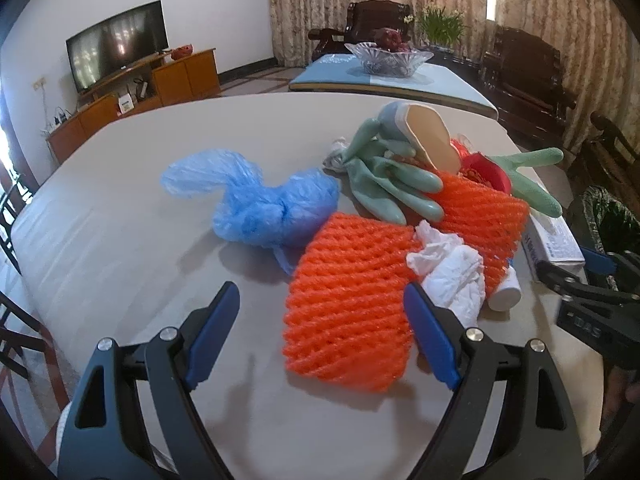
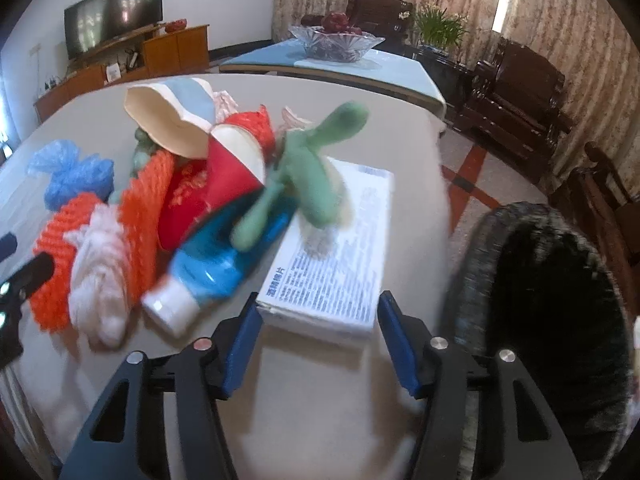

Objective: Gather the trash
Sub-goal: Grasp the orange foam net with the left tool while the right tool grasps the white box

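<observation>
Left wrist view: the left gripper (image 1: 320,334) hangs with jaws wide apart and empty around the near edge of a ridged orange foam net (image 1: 344,300), beside crumpled white tissue (image 1: 448,268) and a crinkled blue plastic bag (image 1: 260,208) on the table (image 1: 120,220).

Right wrist view: the right gripper (image 2: 318,338) has jaws apart, flanking the near end of a flat printed white box (image 2: 340,256); I cannot tell whether the pads touch it. A soft green rubber glove (image 2: 308,176) lies on the box.

A dark flat-screen television (image 1: 116,46) on an orange wooden cabinet (image 1: 136,98); cut-glass fruit bowl (image 1: 388,58) and dark carved wooden armchairs (image 1: 524,76) stand beyond.

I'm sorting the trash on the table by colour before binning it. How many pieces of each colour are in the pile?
Orange foam nets: 2
Green rubber gloves: 2
Blue: plastic bag, tube: 2
White: crumpled tissue, printed box: 2
Paper cups, red and pale blue: 2
Total: 10
</observation>
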Tool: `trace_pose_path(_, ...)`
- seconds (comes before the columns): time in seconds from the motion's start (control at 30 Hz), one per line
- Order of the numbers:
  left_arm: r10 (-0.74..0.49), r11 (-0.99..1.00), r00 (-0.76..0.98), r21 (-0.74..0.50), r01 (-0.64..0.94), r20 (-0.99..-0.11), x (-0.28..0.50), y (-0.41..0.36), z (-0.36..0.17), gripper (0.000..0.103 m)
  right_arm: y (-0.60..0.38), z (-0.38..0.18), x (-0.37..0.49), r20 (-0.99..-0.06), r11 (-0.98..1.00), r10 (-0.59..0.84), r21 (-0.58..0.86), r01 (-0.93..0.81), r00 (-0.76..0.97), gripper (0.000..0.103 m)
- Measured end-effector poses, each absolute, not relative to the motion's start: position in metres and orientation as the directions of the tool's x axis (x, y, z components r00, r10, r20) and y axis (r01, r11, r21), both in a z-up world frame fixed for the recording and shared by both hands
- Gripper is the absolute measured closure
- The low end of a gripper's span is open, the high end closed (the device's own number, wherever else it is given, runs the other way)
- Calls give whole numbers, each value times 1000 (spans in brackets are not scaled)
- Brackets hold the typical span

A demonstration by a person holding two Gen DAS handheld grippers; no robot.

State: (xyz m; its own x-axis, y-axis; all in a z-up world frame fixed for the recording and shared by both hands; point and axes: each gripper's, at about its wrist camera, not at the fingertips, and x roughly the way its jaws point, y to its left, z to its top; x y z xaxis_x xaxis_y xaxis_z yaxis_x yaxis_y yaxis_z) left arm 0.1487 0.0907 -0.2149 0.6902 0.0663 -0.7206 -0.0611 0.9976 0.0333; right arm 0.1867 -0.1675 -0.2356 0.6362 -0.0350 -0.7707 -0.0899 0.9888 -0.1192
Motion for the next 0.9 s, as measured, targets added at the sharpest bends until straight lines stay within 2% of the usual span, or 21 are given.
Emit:
trace_pose_path(0.03, 62, 998, 687, 32, -57, -724, 149, 90, -217, 21, -169, -234, 183, -769, 987, -44, -132, -90, 637, 43)
trace_pose_path(0.07, 59, 998, 684, 32, -52, -727, 150, 88, -218, 21, -170, -233, 182, -768, 987, -50, -138, -89, 638, 35)
trace_pose_path(0.13, 51, 999, 680, 31, -41, -731, 152, 84, -222, 21, -171, -232, 182, -759, 987, -44, -132, -87, 649, 28)
trace_pose_path(0.2, 45, 999, 680, 27, -37, -732, 155, 82, -224, 29, -168, -233, 188, -750, 988, -40, -128, -86, 660, 27)
trace_pose_path(0.27, 23, 999, 673, 2, -32, -739, 157, 81, -226, 44, -167, -233, 199, -740, 988, -45, -131, -78, 671, 28)
trace_pose_path(0.3, 12, 999, 670, -15, -35, -742, 158, 82, -227, 46, -164, -236, 207, -742, 987, -54, -142, -77, 669, 28)
trace_pose_path(0.33, 6, 999, 670, -28, -40, -742, 158, 84, -227, 53, -164, -239, 212, -748, 985, -64, -152, -77, 661, 29)
trace_pose_path(0.37, 1, 998, 673, -37, -41, -740, 158, 85, -227, 60, -163, -242, 216, -756, 985, -68, -154, -76, 651, 35)
trace_pose_path(0.4, -3, 998, 675, -42, -41, -737, 158, 86, -226, 62, -164, -245, 218, -762, 986, -68, -150, -74, 644, 43)
trace_pose_path(0.47, -6, 998, 679, -42, -37, -734, 158, 86, -226, 76, -165, -244, 217, -763, 987, -58, -140, -77, 644, 45)
trace_pose_path(0.57, -14, 997, 686, -59, -42, -727, 157, 90, -221, 84, -171, -235, 210, -756, 990, -30, -114, -87, 654, 46)
trace_pose_path(0.67, 9, 997, 698, -50, -64, -716, 154, 95, -211, 88, -175, -224, 197, -747, 989, -23, -114, -93, 665, 48)
trace_pose_path(0.9, 101, 990, 746, -4, -138, -658, 128, 108, -169, 89, -188, -191, 168, -722, 994, -10, -84, -73, 692, 49)
